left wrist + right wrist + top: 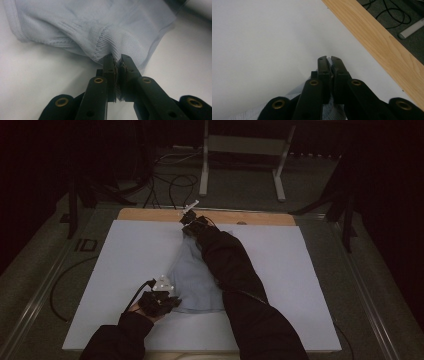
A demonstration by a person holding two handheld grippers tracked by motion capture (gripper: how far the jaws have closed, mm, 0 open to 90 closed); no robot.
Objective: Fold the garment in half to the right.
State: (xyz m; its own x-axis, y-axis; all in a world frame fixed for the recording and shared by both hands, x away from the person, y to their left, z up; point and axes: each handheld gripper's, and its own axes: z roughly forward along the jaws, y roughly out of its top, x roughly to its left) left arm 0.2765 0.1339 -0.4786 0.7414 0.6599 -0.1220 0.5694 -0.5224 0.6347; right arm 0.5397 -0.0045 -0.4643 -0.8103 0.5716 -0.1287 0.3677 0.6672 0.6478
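Note:
A pale blue knit garment [192,280] lies stretched on the white board [125,250], running from the near middle toward the far edge. My left gripper [167,296] is at its near end, shut on a ribbed fold of the garment [105,42], with fabric pinched between the jaws of the left gripper [117,61]. The person's right arm lies across the garment, and my right gripper [189,220] is at its far end near the wooden strip. In the right gripper view, the right gripper [329,60] is shut on a bit of pale garment [332,108] just above the board.
A wooden table edge [150,215] borders the board's far side, also the wooden edge [377,42] in the right gripper view. Beyond it are black cables [170,185] on the floor and a grey metal stand [242,150]. Bare white board lies left and right of the garment.

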